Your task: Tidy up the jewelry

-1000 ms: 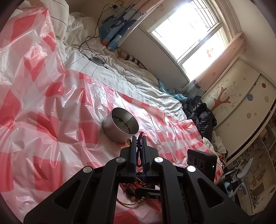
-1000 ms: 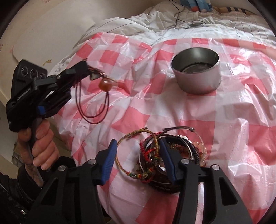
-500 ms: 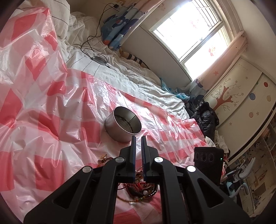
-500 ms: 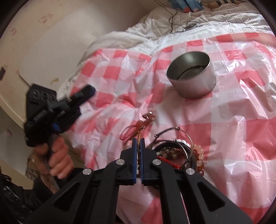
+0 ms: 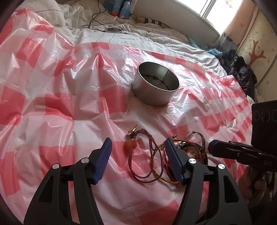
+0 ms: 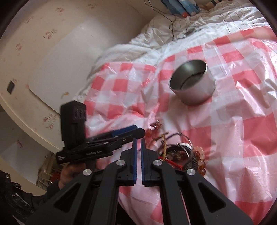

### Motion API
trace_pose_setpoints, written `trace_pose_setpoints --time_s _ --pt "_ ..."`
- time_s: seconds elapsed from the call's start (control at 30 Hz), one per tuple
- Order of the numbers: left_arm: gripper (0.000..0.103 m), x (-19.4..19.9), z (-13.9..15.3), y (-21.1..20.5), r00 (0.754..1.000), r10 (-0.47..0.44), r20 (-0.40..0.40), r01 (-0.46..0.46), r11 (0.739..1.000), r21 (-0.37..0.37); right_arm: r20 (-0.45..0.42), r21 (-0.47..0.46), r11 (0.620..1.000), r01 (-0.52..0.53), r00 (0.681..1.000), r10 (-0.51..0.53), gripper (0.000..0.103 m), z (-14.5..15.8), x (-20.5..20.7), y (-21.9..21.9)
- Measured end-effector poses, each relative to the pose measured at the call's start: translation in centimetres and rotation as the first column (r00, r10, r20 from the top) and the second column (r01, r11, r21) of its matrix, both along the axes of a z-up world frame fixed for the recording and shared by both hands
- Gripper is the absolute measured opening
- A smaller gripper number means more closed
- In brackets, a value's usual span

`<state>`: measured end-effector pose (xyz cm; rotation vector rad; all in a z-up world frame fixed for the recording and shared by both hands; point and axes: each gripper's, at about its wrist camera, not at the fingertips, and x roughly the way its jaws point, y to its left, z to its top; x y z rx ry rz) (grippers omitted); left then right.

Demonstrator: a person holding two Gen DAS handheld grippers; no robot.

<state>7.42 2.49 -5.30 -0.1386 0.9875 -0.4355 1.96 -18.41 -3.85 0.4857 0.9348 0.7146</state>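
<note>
A round metal tin (image 5: 155,86) stands on the pink checked plastic sheet (image 5: 52,97); it also shows in the right wrist view (image 6: 193,84). A red cord necklace with an amber pendant (image 5: 130,146) lies on the sheet below my left gripper (image 5: 137,150), which is open and empty above it. A pile of bracelets and cords (image 5: 188,152) lies to its right, also seen in the right wrist view (image 6: 181,155). My right gripper (image 6: 138,147) is shut with nothing between its pads, just left of the pile. It shows from the side in the left wrist view (image 5: 213,149).
The sheet covers a bed with rumpled white bedding (image 5: 138,34) and a black cable (image 5: 97,15) at the far side. A wall and headboard (image 6: 52,60) lie left of the bed. Dark clothes (image 5: 242,72) are heaped at the right.
My left gripper let go of the pendant necklace, which now lies on the sheet, and then opened wide over it. My right gripper closed and drew back left of the pile.
</note>
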Motion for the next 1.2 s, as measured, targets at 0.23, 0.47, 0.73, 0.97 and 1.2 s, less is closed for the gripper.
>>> trace_pose_setpoints --time_s 0.23,0.47,0.73,0.97,1.2 --pt "0.062 0.4 -0.9 0.0 0.999 0.001 -0.038 0.0 1.0 0.014 -0.038 -0.062 0.998 0.019 0.999 -0.022 0.041 -1.4 0.4 0.3" --pt "0.003 0.2 -1.6 -0.9 0.997 -0.049 -0.058 0.051 0.998 0.029 -0.068 -0.059 0.998 -0.032 0.997 0.028 0.01 -2.4 0.8 1.3" --pt "0.003 -1.5 3.2 1.8 0.988 -0.009 0.152 0.049 0.964 -0.261 0.056 0.359 0.933 0.002 0.998 -0.023 0.01 0.4 -0.4 -3.6" --pt "0.002 0.2 3.2 3.0 0.996 0.02 0.088 0.022 0.895 -0.445 0.085 0.533 0.843 0.071 0.987 -0.137 0.003 1.1 -0.5 -7.7" --pt "0.003 -0.1 3.1 2.3 0.996 0.011 0.09 0.025 0.918 -0.396 -0.024 0.29 0.955 0.06 0.998 -0.055 0.008 0.4 0.8 -5.1"
